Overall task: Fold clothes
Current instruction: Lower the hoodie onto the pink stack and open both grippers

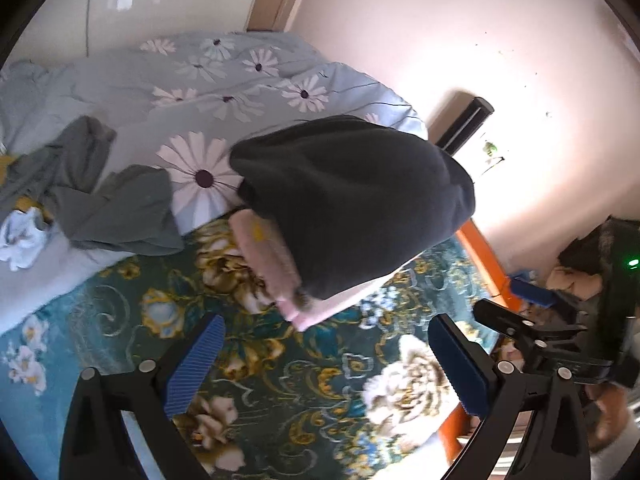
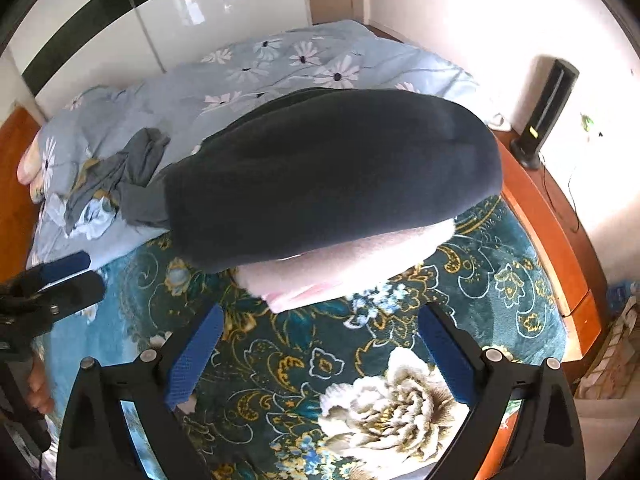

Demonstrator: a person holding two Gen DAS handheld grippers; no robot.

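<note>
A folded dark navy garment [image 1: 352, 200] [image 2: 332, 176] lies on top of a stack, over a folded pink garment [image 1: 268, 260] [image 2: 344, 268] and a white layer [image 1: 352, 296]. The stack rests on a teal floral blanket [image 1: 304, 392] [image 2: 312, 364]. My left gripper [image 1: 328, 364] [image 2: 90, 274] is open and empty, a little short of the stack. My right gripper [image 2: 322, 356] [image 1: 498, 296] is also open and empty, just in front of the stack's pink edge. A crumpled grey garment [image 1: 112, 200] [image 2: 132, 172] lies to the left, with a white crumpled piece [image 1: 20, 240] beside it.
A light blue daisy quilt [image 1: 224, 80] [image 2: 280, 64] covers the far half of the bed. The orange wooden bed frame [image 1: 480, 252] [image 2: 552, 232] runs along the right. A black tower device [image 2: 544, 112] stands by the pink wall. A glossy white wardrobe [image 2: 180, 12] is behind.
</note>
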